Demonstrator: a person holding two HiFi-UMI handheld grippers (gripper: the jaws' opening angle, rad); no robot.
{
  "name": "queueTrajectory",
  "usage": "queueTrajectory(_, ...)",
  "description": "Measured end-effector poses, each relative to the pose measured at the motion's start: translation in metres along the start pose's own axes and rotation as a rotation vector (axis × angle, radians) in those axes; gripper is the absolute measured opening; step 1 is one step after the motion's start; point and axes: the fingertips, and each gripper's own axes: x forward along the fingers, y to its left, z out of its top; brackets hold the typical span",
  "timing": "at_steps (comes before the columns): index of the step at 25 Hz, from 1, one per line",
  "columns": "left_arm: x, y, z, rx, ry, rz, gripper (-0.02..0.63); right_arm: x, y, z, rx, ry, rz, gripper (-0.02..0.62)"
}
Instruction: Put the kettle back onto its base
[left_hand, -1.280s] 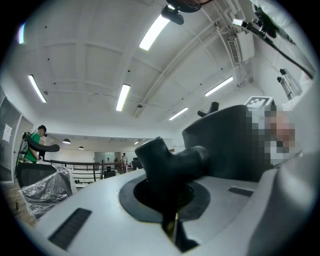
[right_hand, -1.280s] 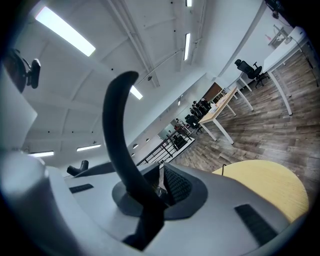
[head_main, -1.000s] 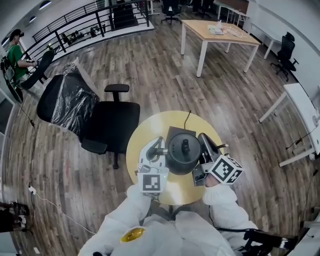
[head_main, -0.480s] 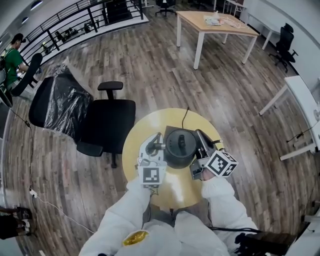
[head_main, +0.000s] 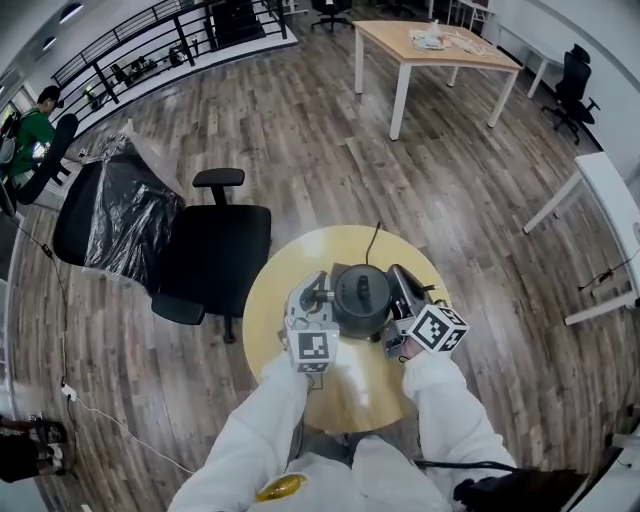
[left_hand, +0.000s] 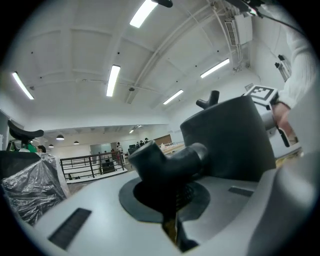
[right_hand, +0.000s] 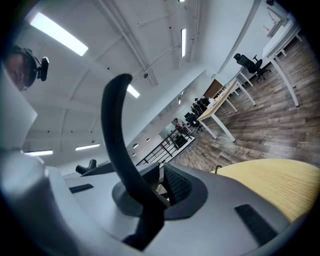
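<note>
Both left claw (left_hand: 172, 207) and right claw (right_hand: 159, 192) clench the kettle (head_main: 362, 298) over a yellow table (head_main: 350, 385), floor (head_main: 330, 150) seemingly wooden.

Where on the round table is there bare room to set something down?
The near half of the table, between the two sleeves, is bare, and so is its left rim beside the left gripper. The middle is crowded: the kettle, with the right gripper on it.

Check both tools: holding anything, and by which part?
Both hold the kettle. Left tool is clamped on a stubby projection on its side, likely the spout; right tool grips the curved handle.
</note>
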Motion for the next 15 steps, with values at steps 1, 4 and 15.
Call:
queueTrajectory(1,0.004,0.0,-0.007,0.008,0.023,-0.001,-0.003,0.002,-0.005,-0.002,-0.003,-0.001,-0.001,0.032)
queueTrajectory(4,0.014,0.0,-0.021,0.005,0.057,0.004,-0.004,0.01,-0.016,-0.008,-0.006,-0.005,-0.005,0.032)
queueTrajectory(15,0.036,-0.005,-0.064,-0.032,0.094,0.004,-0.003,0.026,-0.053,-0.033,-0.001,0.002,-0.001,0.032)
